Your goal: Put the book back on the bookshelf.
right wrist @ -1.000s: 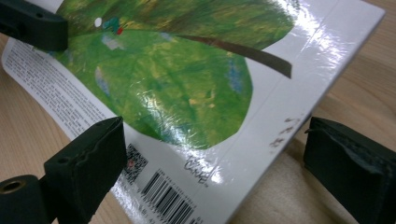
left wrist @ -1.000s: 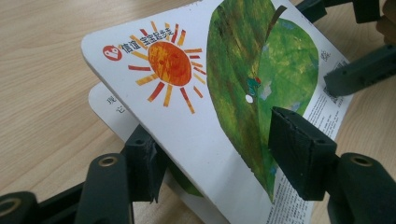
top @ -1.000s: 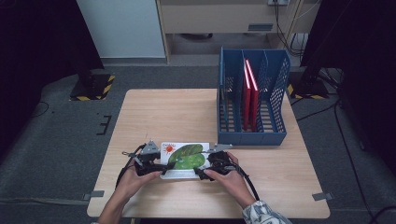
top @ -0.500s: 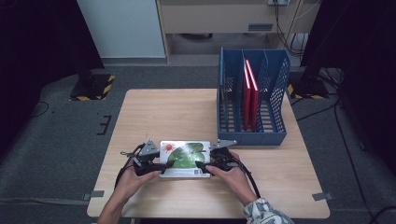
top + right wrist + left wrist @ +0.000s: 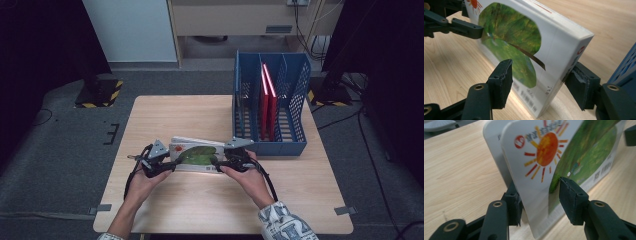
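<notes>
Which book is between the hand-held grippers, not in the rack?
The white book with the green leaf cover, gripped at both ends on the table. The two red books stand upright in the blue rack.

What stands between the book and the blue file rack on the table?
Nothing visible does. The book, held at its ends by the left tongs and right tongs, has only bare table between it and the blue file rack. Two red books fill one middle slot; the other slots look free.

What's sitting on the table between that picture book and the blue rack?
Nothing: in the high view only bare wood of the table separates the book from the blue rack. The right tool grips the book's near end.
</notes>
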`<state>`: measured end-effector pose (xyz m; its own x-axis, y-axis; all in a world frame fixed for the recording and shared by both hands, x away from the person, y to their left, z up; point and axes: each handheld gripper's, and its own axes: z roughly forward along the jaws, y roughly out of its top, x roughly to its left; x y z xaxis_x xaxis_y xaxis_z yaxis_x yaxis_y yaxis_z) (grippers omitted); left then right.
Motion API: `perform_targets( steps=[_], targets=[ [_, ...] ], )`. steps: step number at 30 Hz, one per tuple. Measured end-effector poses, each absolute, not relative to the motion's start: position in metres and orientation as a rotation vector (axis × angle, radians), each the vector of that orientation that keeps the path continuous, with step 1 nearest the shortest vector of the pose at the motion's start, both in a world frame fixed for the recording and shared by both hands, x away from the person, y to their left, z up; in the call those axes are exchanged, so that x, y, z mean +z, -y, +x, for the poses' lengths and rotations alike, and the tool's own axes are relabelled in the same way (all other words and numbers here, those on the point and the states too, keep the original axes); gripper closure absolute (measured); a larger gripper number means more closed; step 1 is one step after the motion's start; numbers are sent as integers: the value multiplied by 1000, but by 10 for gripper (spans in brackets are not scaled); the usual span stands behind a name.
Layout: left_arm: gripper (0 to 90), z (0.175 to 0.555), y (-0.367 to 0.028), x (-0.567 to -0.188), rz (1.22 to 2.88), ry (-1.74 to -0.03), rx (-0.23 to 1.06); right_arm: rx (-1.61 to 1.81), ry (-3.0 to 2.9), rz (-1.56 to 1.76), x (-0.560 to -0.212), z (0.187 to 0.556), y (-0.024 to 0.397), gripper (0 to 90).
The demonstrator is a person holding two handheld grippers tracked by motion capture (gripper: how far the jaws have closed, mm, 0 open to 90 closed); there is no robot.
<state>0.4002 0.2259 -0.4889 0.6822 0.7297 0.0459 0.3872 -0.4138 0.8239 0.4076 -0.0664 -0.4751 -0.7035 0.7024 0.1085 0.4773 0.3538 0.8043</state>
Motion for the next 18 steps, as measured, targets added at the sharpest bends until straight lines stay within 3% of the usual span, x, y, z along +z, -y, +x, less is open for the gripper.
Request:
perform_targets(
  steps=[6, 12, 18],
  targets=[
    [527, 398, -230, -494, 2033, -895, 504, 1256, -2387, 983, -472, 398, 61, 410],
    [469, 395, -232, -496, 1985, -927, 485, 1240, -2403, 941, -471, 390, 56, 366],
    [412, 396, -241, -497, 1948, -980, 488, 1236, -2429, 901, -469, 388, 52, 499]
  ],
)
